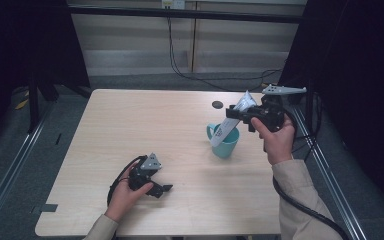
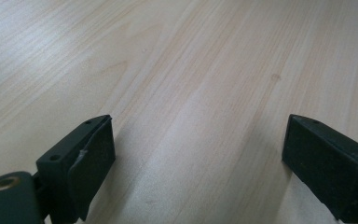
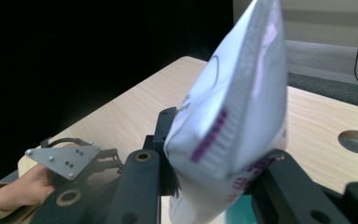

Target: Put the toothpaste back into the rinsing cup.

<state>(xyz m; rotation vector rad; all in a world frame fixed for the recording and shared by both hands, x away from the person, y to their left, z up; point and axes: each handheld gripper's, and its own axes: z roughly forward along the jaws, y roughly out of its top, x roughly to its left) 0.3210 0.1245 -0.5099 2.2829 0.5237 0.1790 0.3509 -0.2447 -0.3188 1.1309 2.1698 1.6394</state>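
A white pouch (image 1: 232, 120) with purple lettering and a ridged sealed edge is clamped between the jaws of the right tool (image 1: 252, 114). It is held tilted above the teal mug (image 1: 225, 141), its lower end dipping inside the rim. The left tool (image 1: 161, 189), jaws spread apart with nothing between them, is rested on the tabletop (image 1: 130, 125) well left of the mug.
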